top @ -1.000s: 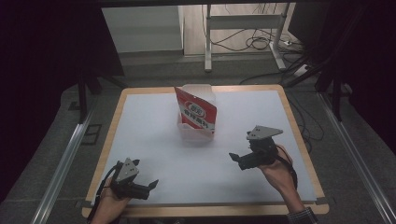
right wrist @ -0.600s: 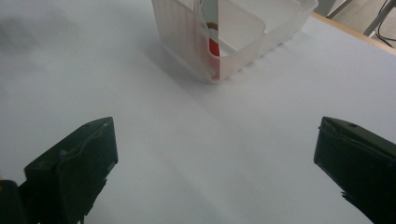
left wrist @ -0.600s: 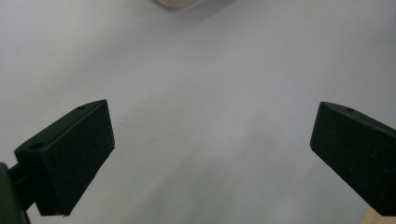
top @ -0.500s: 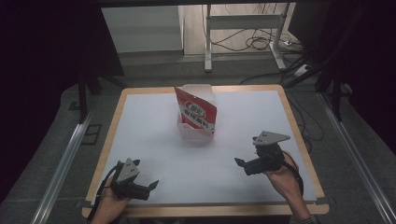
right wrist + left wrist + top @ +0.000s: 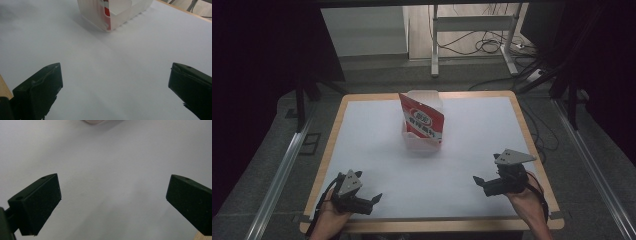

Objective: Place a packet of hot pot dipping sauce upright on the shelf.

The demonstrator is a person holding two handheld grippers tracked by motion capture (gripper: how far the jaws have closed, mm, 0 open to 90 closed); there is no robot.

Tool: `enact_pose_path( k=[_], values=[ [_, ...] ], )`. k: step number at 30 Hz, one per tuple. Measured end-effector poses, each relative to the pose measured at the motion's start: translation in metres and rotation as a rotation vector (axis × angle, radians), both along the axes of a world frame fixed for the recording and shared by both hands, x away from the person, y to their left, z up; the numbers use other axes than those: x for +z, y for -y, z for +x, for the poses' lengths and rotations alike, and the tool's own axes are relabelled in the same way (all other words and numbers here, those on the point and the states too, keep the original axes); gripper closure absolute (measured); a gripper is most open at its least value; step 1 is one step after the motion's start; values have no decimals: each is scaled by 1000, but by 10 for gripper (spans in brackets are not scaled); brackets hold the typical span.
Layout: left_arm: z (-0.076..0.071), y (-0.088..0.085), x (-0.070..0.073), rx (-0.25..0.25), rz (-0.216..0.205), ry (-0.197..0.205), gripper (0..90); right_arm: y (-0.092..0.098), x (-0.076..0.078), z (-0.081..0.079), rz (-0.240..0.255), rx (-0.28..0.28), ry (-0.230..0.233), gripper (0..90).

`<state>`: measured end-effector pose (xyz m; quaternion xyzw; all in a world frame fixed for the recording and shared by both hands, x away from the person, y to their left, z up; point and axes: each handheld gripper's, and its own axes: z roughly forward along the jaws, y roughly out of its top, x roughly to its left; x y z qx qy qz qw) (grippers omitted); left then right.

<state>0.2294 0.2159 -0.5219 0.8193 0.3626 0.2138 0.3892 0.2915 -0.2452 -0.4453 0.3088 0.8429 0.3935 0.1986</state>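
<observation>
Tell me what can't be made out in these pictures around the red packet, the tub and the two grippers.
- Print on the red packet: too small to read in the high view.
- Inside of the tub: the packet hides it in the high view; the top edge cuts it off in the right gripper view.
- Left gripper, jaws wide apart: its own view shows only a sliver of the tub, cut off at the top edge.

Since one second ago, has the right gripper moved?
Yes. In the high view the right gripper has drawn back toward the person, farther from the box, which stayed put, and nearer the table's front edge.
</observation>
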Motion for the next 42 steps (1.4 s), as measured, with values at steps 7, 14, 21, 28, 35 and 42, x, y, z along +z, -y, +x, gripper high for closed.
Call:
enact_pose_path(
  k=[7,14,21,28,35,42],
  values=[
    [0,0,0,0,5,1,0,9,-2,-9,-3,-25,10,0],
    [0,1,0,1,8,1,0,18,-6,-15,-7,-49,20,0],
    [0,2,0,-3,16,4,0,29,-12,-22,6,-83,18,0],
    [0,2,0,-4,17,3,0,42,-17,-30,0,-113,29,0],
    [0,2,0,-4,21,2,0,59,-22,-38,3,-156,33,0],
    [0,3,-1,-8,26,2,1,71,-29,-44,-5,-187,30,0]
  ],
)
